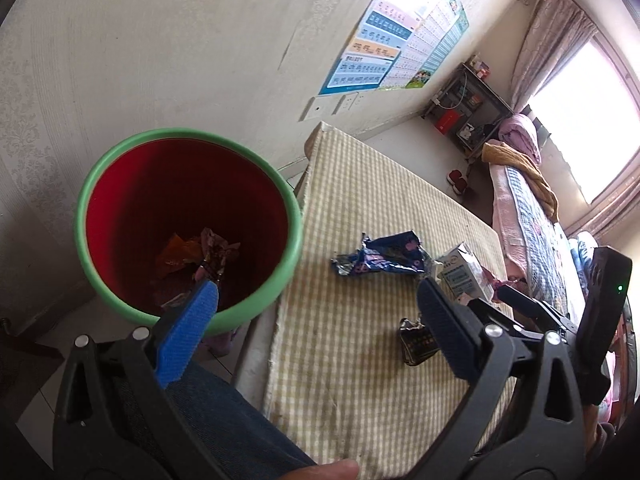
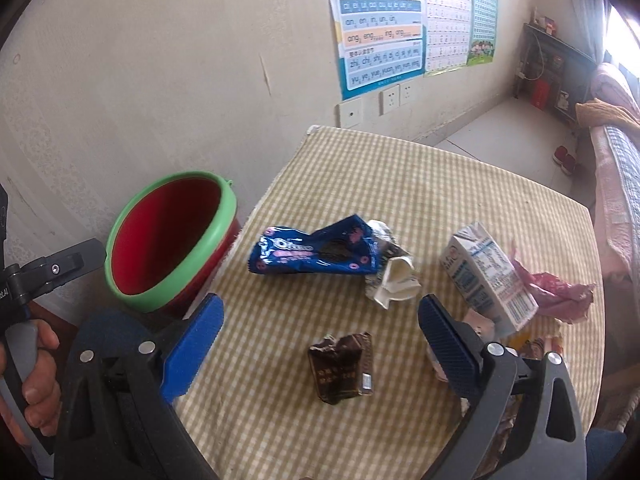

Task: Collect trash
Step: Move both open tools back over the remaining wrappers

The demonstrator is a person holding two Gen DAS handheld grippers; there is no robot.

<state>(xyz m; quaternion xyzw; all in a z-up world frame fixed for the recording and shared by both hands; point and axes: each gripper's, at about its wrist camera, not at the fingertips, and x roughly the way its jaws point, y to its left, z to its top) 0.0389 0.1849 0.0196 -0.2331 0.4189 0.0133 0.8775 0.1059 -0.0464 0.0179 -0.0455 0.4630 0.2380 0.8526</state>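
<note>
A red bin with a green rim (image 1: 92,184) (image 2: 132,220) stands at the table's left edge, with crumpled wrappers (image 1: 200,256) inside. My left gripper (image 1: 316,288) is open and empty, its left finger over the bin. My right gripper (image 2: 320,304) is open and empty above a small brown wrapper (image 2: 340,368) (image 1: 416,344) on the checked tablecloth (image 2: 440,184). A blue Oreo wrapper (image 2: 312,252) (image 1: 384,258), a crumpled white wrapper (image 2: 394,280), a white milk carton (image 2: 488,276) (image 1: 464,272) and a pink wrapper (image 2: 556,292) lie further back.
The wall with posters (image 2: 380,24) and sockets (image 2: 390,100) is behind the table. A bed with blankets (image 1: 528,200) runs along the right. A shelf (image 1: 468,108) stands in the far corner. My leg in jeans (image 1: 224,420) is below the left gripper.
</note>
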